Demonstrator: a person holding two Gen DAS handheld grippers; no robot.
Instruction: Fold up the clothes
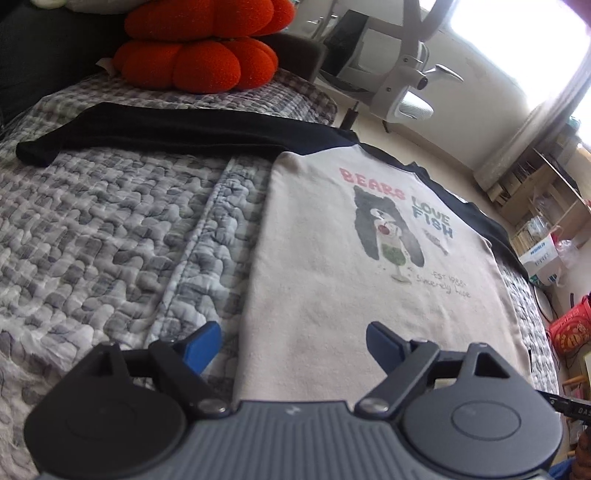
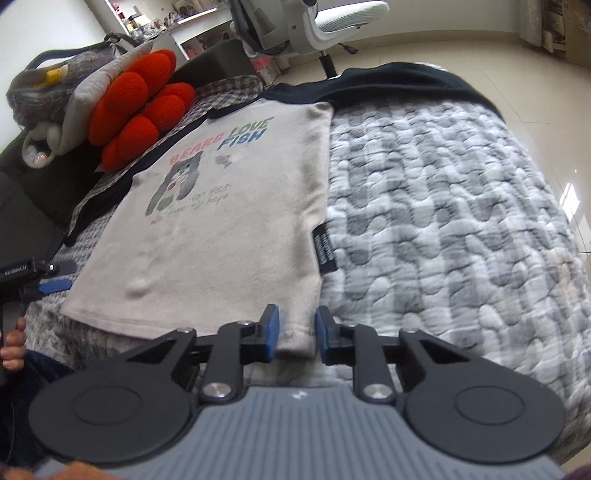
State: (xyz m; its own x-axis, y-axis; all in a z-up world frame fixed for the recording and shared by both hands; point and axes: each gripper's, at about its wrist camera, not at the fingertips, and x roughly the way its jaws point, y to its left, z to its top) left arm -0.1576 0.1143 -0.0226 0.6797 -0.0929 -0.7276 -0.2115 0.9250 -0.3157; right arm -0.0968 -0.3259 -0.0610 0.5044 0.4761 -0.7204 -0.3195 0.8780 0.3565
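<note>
Holding my left tongs [image 1: 293,341] spread wide, I find nothing between the blue pads [image 1: 201,345]; they hover over the near left corner of the shirt [image 1: 332,266], one pad over the quilt [image 1: 99,229], the other over cloth. My right tongs [image 2: 297,332] stand at a narrow gap, blue pads [image 2: 271,332] on either side of the shirt's near right corner at the hem. Whether they touch the fabric, I cannot tell.

The shirt lies flat and face up on the quilt, cream body with a bear print and the words "BEARS LOVE FISH". Its near hem runs across in front of both tongs. The right side edge is straight, with a small dark label [image 2: 325,251] projecting from the seam. One black sleeve [image 1: 147,134] stretches out to the left across the quilt at the far end; the other black sleeve [image 2: 406,83] extends right, near the far edge of the bed.

Open quilt lies on both sides of the shirt, broad on the left and on the right. Orange cushions [image 1: 199,48] sit beyond the left sleeve, apart from the shirt. A white office chair [image 2: 332,26] stands on the floor [image 2: 517,74] past the bed. My left hand [image 2: 13,347] shows at the edge of the right view.
</note>
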